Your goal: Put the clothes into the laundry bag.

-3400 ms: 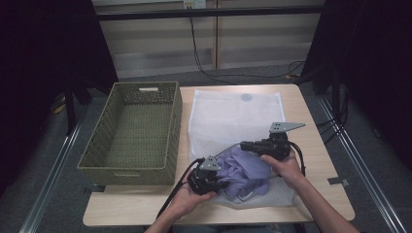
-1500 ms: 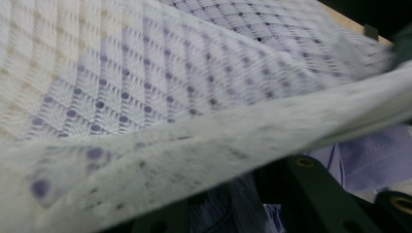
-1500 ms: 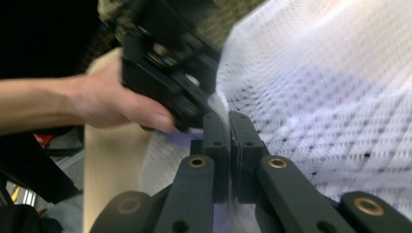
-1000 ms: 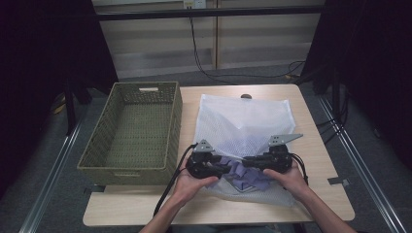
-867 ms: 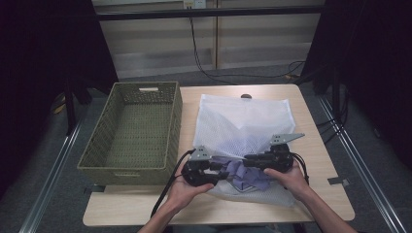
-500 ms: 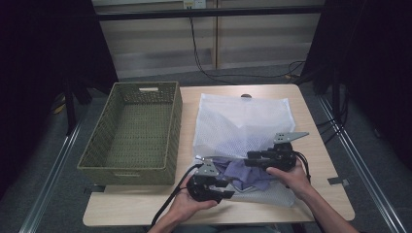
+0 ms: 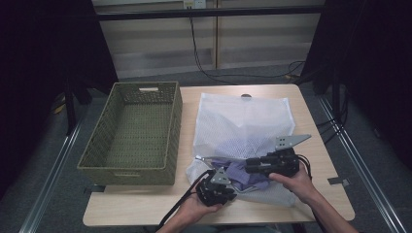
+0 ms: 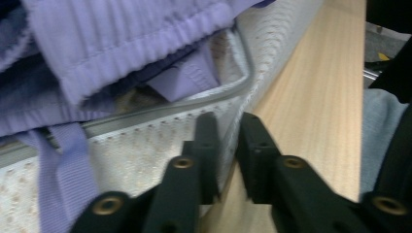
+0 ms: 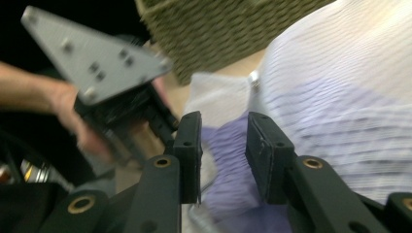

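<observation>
The white mesh laundry bag (image 7: 243,131) lies on the table (image 7: 320,145) beside the wicker basket (image 7: 131,131), lavender garment (image 8: 121,53) at its mouth. Left gripper (image 8: 224,141) has just been closing, pinching the bag's edge; right gripper (image 9: 222,145) has just narrowed, jaws apart around lavender fabric. No writing is readable

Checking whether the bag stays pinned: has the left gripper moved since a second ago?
Yes. The left gripper has moved nearer the table's front edge, its jaws closing at the mesh bag's rim.
</observation>
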`<state>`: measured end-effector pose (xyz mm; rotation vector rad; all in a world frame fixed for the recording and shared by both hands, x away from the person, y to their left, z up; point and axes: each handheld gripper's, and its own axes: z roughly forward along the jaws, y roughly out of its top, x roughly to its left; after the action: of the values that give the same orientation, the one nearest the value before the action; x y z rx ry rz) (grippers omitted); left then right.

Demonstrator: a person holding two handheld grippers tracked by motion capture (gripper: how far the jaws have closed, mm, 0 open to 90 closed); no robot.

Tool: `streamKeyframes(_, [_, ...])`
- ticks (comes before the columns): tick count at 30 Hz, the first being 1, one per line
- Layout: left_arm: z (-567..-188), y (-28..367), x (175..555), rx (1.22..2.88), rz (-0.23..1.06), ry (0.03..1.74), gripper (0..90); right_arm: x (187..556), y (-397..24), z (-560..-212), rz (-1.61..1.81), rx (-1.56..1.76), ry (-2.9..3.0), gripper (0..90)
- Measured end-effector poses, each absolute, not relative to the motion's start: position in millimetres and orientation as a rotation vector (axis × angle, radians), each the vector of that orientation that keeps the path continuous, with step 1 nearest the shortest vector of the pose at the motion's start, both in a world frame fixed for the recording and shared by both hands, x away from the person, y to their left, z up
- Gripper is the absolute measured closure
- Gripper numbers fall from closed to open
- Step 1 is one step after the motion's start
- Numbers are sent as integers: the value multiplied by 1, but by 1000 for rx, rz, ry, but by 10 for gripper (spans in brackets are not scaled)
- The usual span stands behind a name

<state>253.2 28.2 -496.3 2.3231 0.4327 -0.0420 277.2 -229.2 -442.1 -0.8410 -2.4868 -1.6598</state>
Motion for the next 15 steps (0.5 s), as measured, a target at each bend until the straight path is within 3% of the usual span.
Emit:
streamKeyframes(4, [-496, 28, 253, 2327, -64, 431, 894, 272, -218, -450, -1569, -812, -2526, 659])
streamKeyframes(15, [-495, 25, 250, 2347, -100, 392, 899, 272, -207, -476, -1396, -827, -2641, 501])
